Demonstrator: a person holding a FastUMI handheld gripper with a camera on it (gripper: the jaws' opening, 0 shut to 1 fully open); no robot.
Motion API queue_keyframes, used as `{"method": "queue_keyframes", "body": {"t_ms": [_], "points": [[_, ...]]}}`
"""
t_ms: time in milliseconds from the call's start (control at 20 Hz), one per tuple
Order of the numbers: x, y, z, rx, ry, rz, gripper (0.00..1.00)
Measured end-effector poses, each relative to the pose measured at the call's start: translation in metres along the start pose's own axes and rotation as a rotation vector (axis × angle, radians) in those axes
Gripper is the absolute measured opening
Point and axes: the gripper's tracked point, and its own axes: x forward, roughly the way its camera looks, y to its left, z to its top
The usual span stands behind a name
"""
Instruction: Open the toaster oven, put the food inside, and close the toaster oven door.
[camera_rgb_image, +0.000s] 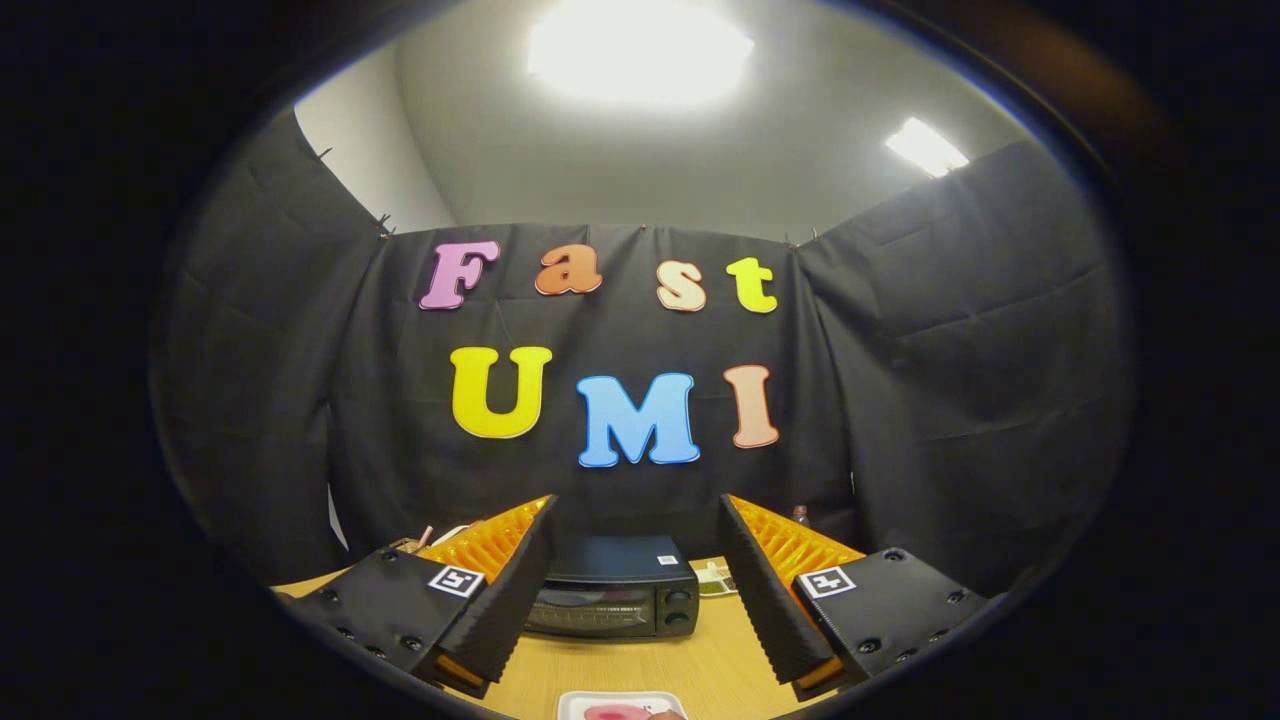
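Note:
A black toaster oven (615, 598) stands on the wooden table (700, 665) beyond my fingers, its glass door shut and two knobs on its right side. My gripper (636, 590) is open, held above the table, with nothing between the fingers; the oven shows in the gap between them. Closer to me than the oven, below the fingers, lies a white plate (620, 703) with a pink piece of food (612, 713) on it, partly cut off from sight.
Small items (716, 580) lie on the table to the right of the oven, and a few more things (432, 538) sit behind the left finger. Black cloth walls close the booth behind and on both sides.

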Motion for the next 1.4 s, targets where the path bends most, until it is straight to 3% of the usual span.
{"method": "queue_keyframes", "body": {"t_ms": [750,1400], "points": [[0.146,0.053,-0.121,0.063,0.166,0.094,0.98],[0.194,0.08,-0.216,0.035,0.327,0.114,0.99]]}}
